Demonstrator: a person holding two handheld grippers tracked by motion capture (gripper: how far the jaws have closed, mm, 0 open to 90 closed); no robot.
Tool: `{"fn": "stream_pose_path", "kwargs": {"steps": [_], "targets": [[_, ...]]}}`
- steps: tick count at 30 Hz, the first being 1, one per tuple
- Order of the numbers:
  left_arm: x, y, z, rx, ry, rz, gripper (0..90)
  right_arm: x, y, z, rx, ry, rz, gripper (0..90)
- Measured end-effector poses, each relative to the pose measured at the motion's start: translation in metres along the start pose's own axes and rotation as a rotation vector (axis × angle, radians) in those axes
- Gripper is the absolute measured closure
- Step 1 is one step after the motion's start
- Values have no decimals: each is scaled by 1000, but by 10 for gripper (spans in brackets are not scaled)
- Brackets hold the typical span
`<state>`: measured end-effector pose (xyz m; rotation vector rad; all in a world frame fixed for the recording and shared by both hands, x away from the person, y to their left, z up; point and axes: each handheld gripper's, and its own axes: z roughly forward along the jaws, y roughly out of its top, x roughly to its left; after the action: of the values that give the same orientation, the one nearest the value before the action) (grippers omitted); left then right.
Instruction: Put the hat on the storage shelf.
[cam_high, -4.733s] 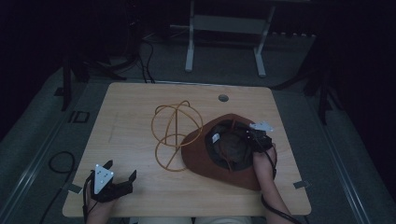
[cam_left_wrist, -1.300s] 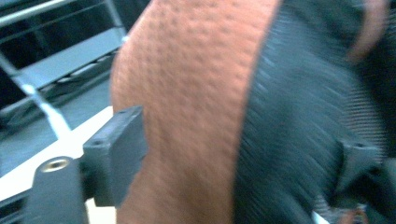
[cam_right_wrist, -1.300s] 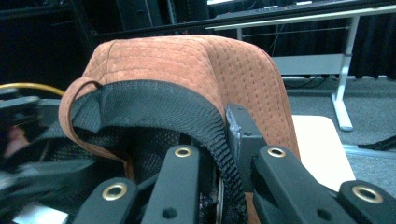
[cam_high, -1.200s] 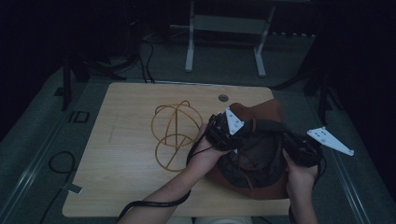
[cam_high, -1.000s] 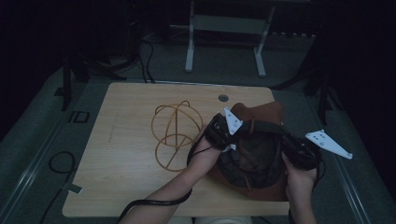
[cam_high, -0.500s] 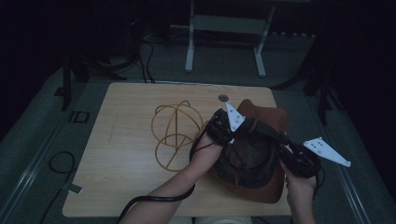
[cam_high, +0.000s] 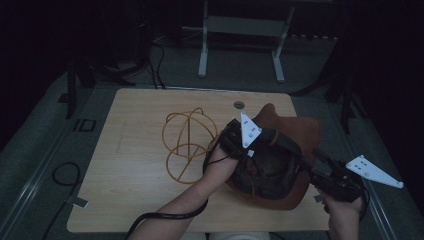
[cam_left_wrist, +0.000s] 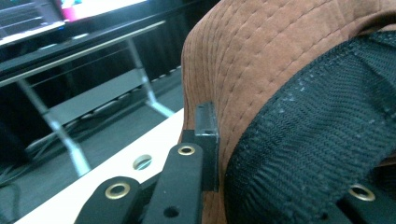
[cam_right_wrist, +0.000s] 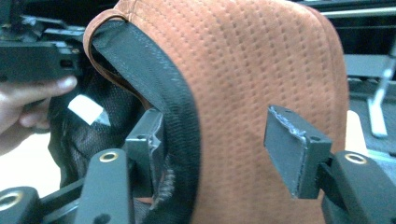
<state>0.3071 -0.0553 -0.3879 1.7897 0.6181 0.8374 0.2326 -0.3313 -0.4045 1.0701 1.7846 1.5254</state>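
A brown hat (cam_high: 300, 131) with a black mesh lining lies crown down on the right of the table, its far brim tipped up. My left gripper (cam_high: 286, 145) reaches in from the left and is shut on the hat's edge (cam_left_wrist: 280, 56); one pad (cam_left_wrist: 206, 127) presses the brown outside, the other jaw is hidden inside. My right gripper (cam_high: 309, 158) comes in from the front right. Its jaws (cam_right_wrist: 219, 140) have just been opening and stand open astride the brim (cam_right_wrist: 261, 60); the right pad (cam_right_wrist: 290, 145) is clear of the fabric.
A yellow wire stand (cam_high: 187, 137) sits at the middle of the wooden table (cam_high: 125, 200), just left of the hat. A round hole (cam_high: 239, 105) is near the table's far edge. A metal frame (cam_high: 240, 25) stands beyond on the dark floor.
Several seconds ago the left gripper rested at the front left corner; it is now on the hat. Over the last second the right gripper drew back toward the front right and the hat tipped up.
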Motion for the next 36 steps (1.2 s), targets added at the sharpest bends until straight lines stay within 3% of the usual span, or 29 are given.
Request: {"fn": "stream_pose_path", "kwargs": {"steps": [3, 5, 8, 11, 14, 17, 18, 20, 23, 24, 26, 29, 32, 36], "targets": [[-2, -4, -1, 10, -4, 4, 865, -6, 1, -3, 37, 25, -33, 374], [-1, -7, 0, 14, -4, -10, 865, -2, 2, -5, 56, 33, -61, 374], [3, -9, 1, 13, -3, -41, 866, 6, 3, -8, 85, 85, -88, 351], [6, -9, -1, 1, 6, -52, 866, 10, 4, -12, 72, 143, -80, 302], [8, -10, -4, -22, 7, -59, 865, 6, 7, -18, 42, 160, -81, 289], [12, -11, -6, -38, -4, -95, 865, -5, 8, -26, 21, 161, -58, 300], [12, -11, -6, -38, -4, -95, 865, -10, 9, -29, 11, 157, -54, 319], [16, -13, -9, -89, -45, -112, 865, -18, 9, -34, -4, 119, -57, 321], [17, -15, -12, -103, -76, -107, 864, -38, 7, -39, 2, 19, -60, 334], [17, -15, -12, -103, -76, -107, 864, -38, 7, -39, 2, 19, -60, 334], [18, -16, -14, -104, -92, -103, 864, -56, 4, -39, 24, -23, -27, 365], [17, -16, -15, -109, -93, -94, 864, -66, 1, -37, 43, -64, -43, 365], [19, -21, -21, -165, -154, -83, 864, -75, -2, -32, 42, -77, -49, 365], [20, -22, -27, -220, -202, -70, 864, -80, -5, -24, 27, -43, -38, 366]]}}
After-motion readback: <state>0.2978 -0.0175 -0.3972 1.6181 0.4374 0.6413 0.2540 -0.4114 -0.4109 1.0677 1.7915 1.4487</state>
